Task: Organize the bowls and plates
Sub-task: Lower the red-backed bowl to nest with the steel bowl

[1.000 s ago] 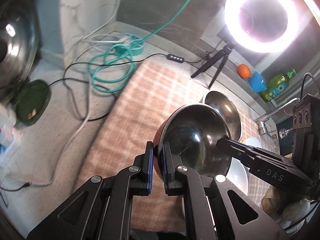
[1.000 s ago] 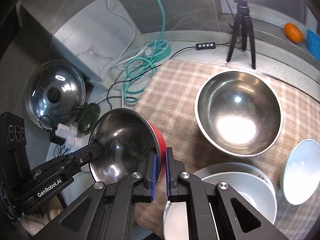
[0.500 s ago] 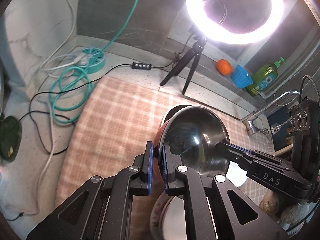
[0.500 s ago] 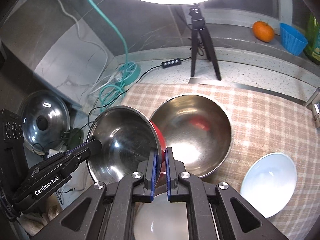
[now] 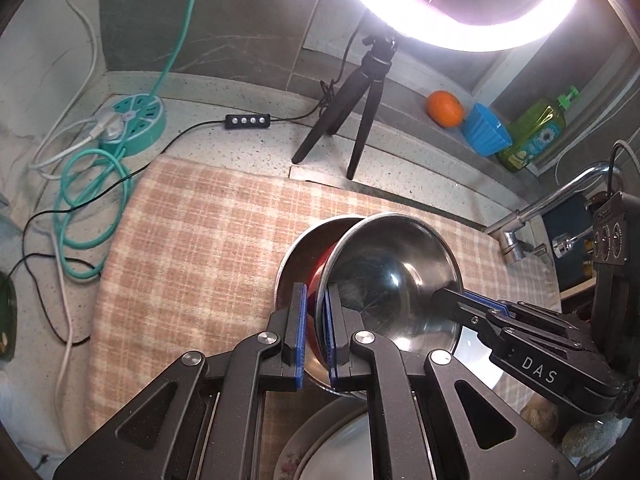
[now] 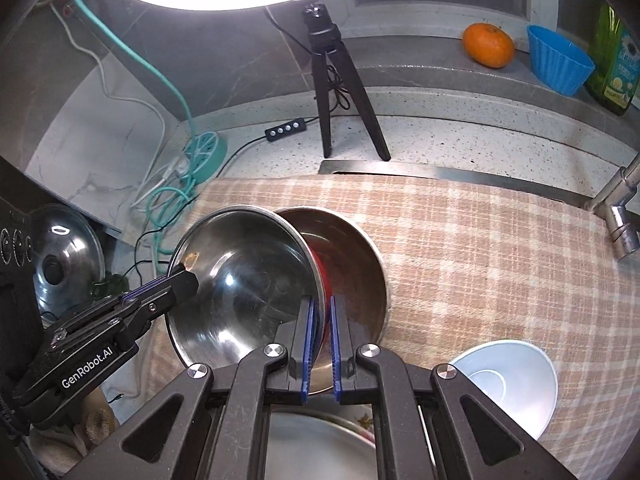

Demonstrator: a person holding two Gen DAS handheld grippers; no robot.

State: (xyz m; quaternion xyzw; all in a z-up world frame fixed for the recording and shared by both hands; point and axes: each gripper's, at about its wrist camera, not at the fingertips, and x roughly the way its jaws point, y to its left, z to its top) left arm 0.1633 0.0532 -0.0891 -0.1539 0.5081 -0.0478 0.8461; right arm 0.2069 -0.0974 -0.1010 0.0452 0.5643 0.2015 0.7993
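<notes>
A steel bowl with a red outside (image 5: 392, 280) hangs tilted between both grippers. My left gripper (image 5: 316, 300) is shut on its near rim, blue pads on either side of the wall. My right gripper (image 6: 320, 312) is shut on the opposite rim, and the bowl's shiny inside (image 6: 248, 280) faces that camera. Each gripper shows in the other's view: the right one (image 5: 444, 298), the left one (image 6: 184, 280). A larger steel bowl (image 6: 352, 256) stands on the checked cloth (image 6: 480, 248) right behind the held bowl, which overlaps its rim. A white bowl (image 6: 508, 380) lies on the cloth to the right.
Stacked plates (image 6: 320, 448) sit just below the grippers. A ring light on a black tripod (image 5: 352, 120) stands behind the cloth. An orange (image 6: 488, 44), a blue cup (image 6: 560, 60) and a soap bottle (image 5: 532, 136) line the ledge. A tap (image 6: 616, 216), a teal power strip (image 5: 132, 120) with cables and a pot lid (image 6: 60, 256) flank the cloth.
Both grippers carried the red-sided bowl across the cloth from its left edge to the larger steel bowl, which it now overlaps. Both grips stayed shut.
</notes>
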